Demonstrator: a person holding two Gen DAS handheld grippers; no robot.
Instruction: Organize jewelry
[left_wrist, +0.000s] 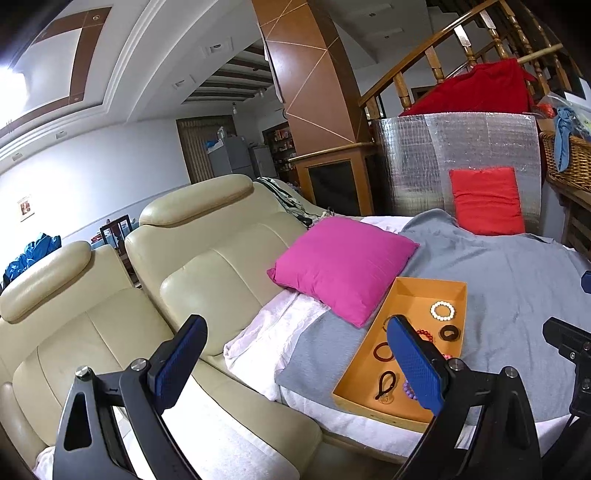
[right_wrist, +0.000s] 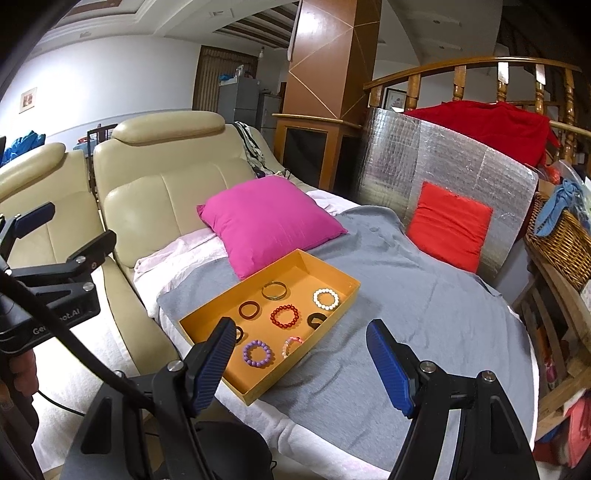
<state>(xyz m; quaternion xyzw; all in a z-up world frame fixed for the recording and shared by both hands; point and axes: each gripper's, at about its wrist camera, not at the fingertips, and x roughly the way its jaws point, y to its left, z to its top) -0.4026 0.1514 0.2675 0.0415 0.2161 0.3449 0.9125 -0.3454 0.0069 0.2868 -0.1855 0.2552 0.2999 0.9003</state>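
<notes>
I see a cream leather recliner sofa (right_wrist: 162, 192) on the left, and beside it a surface draped in a grey blanket (right_wrist: 424, 302) over white sheeting. A crinkled silver foil panel (right_wrist: 436, 166) stands at the blanket's far edge, with a red cushion (right_wrist: 448, 230) leaning on it. A magenta square pillow (right_wrist: 269, 221) lies at the blanket's far left corner, its near corner just beside the tray.

The shallow orange cardboard tray (right_wrist: 343, 282) sits on the blanket toward its left edge. Inside I count a brass bangle (right_wrist: 274, 290) near the far end, a dark red ring bracelet (right_wrist: 248, 309), a red beaded bracelet (right_wrist: 284, 315) in the middle, a white beaded bracelet (right_wrist: 325, 298) by the right wall, a black band (right_wrist: 317, 319), a purple beaded bracelet (right_wrist: 257, 353) and a pink beaded bracelet (right_wrist: 291, 345) near the front. All lie apart from one another.

My right gripper (right_wrist: 301, 363) hangs above the tray's near right corner, jaws spread wide, nothing between them. My left gripper (left_wrist: 295, 363) is likewise spread and empty, over the blanket's left edge.
</notes>
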